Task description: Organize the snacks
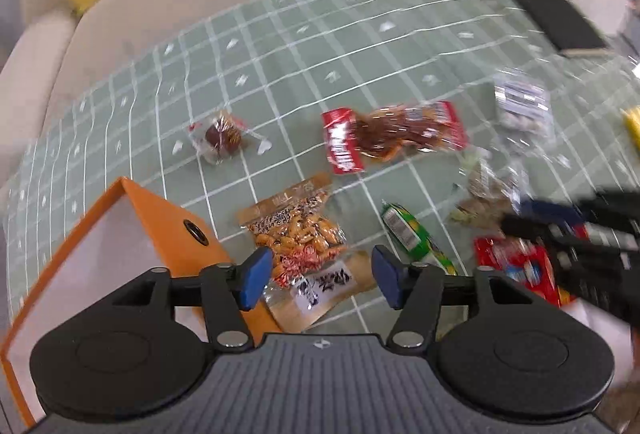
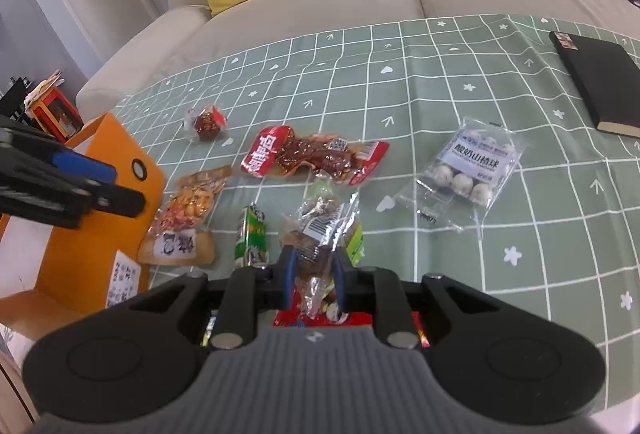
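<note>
On the green checked cloth (image 2: pixel 440 74), my right gripper (image 2: pixel 314 274) pinches a clear snack packet (image 2: pixel 320 234); my left gripper (image 1: pixel 320 274) gapes above the peanut bag (image 1: pixel 296 230).

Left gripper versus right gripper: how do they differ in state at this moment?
The left gripper has its blue pads wide apart and holds nothing; the right gripper is shut on a clear snack packet. The left gripper sits beside the orange box above a peanut packet; the right gripper is over the red packet. Both point across the green checked tablecloth.
</note>
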The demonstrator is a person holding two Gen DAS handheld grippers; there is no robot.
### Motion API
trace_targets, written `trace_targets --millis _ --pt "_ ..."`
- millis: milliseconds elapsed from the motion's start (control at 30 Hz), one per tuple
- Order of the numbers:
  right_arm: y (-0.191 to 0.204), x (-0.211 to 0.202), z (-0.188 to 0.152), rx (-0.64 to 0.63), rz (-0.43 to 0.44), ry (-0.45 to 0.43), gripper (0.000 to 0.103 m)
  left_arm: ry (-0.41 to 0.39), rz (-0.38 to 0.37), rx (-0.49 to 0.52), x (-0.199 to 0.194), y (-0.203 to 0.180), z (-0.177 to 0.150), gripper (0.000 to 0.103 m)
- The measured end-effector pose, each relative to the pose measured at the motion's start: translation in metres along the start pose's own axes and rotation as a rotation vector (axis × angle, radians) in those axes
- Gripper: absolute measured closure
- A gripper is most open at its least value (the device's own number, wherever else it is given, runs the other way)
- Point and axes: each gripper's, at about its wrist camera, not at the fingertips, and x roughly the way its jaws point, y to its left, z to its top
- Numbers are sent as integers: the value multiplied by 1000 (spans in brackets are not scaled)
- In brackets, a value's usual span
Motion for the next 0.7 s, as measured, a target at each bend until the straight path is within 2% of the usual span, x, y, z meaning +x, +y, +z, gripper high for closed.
trace_targets --millis 167,300,600,633,700 --pt "-4 5 -1 -11 -18 0 86 110 82 -142 38 2 20 30" --pt "-7 6 -1 -19 -28 -11 83 157 149 -166 57 4 26 29" --pt "-9 12 -3 -7 -28 -8 74 183 172 -212 75 6 33 22" --pt "-8 12 -2 -12 -31 -11 71 185 172 -213 75 5 34 21" --pt "-7 10 -2 -31 -58 -32 49 193 167 -213 77 5 35 20"
